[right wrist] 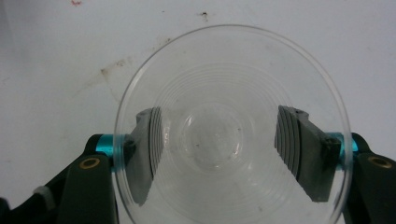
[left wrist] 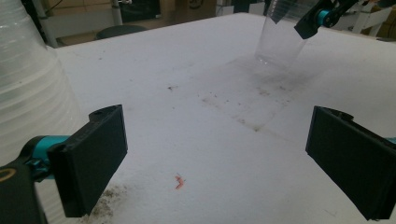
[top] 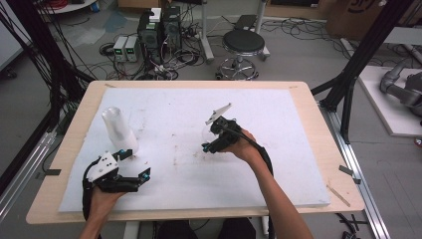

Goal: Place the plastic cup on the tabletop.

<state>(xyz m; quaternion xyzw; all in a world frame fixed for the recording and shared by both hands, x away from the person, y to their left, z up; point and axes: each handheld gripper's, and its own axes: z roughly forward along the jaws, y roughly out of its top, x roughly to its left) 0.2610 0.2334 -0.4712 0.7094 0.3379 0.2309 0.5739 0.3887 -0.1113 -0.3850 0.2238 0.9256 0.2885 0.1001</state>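
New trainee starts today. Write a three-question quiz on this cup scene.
1. True or false: the right claw holds a clear cup.
2. What stands beside the left claw? A) a cup stack B) a bowl C) a bottle
3. Fill in: the left claw's jaws stand ____ with nothing between them.

Key: 1 true; 2 A; 3 open
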